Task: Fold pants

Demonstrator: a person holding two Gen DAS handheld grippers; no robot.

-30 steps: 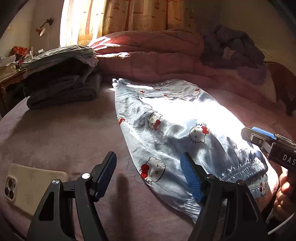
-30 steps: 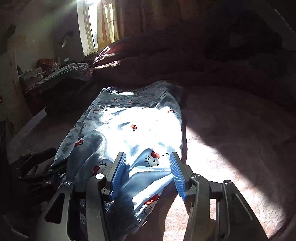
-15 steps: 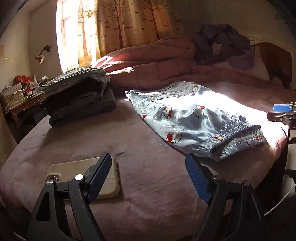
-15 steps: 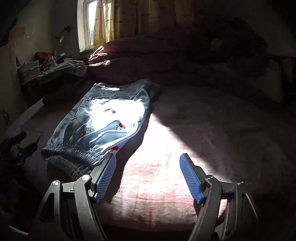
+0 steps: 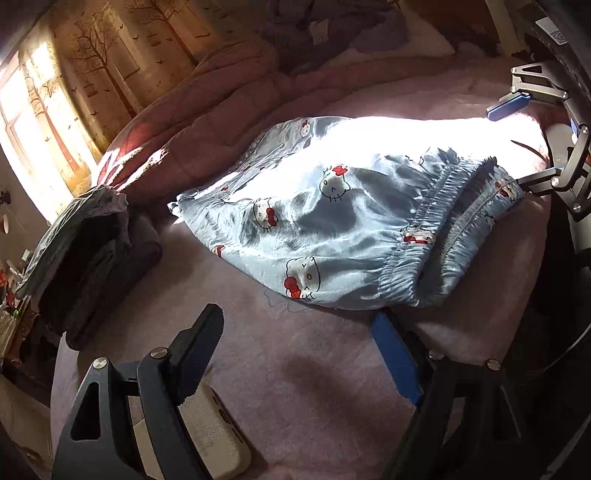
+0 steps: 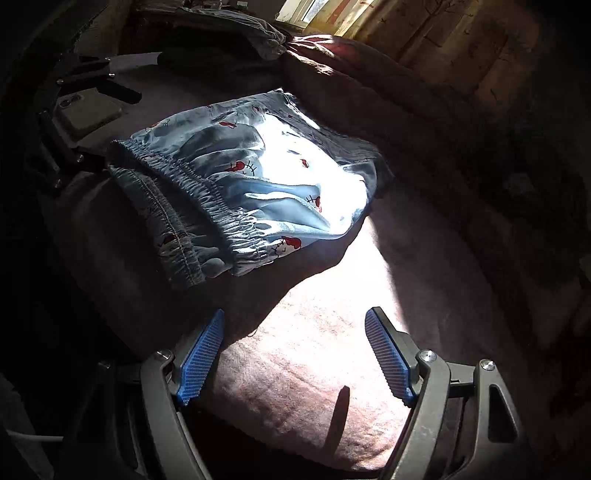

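Note:
Light blue pants (image 5: 332,229) with a red-and-white cat print lie folded on the pink bed sheet (image 5: 314,387), their elastic waistband toward me. They also show in the right wrist view (image 6: 258,184), partly in bright sun. My left gripper (image 5: 295,328) is open and empty, just short of the pants' near edge. My right gripper (image 6: 295,332) is open and empty over bare sheet, to the right of the waistband. The right gripper also shows at the far right in the left wrist view (image 5: 535,85).
A beige phone (image 5: 210,432) lies on the sheet under my left finger. A stack of dark folded clothes (image 5: 85,254) sits at the left. A bunched reddish quilt (image 5: 192,122) and a grey garment heap (image 5: 332,33) lie at the back by the curtain.
Both grippers have let go of the pants and drawn back toward the bed's edge, tilting. The right gripper, around the waistband a second ago, is off the pants.

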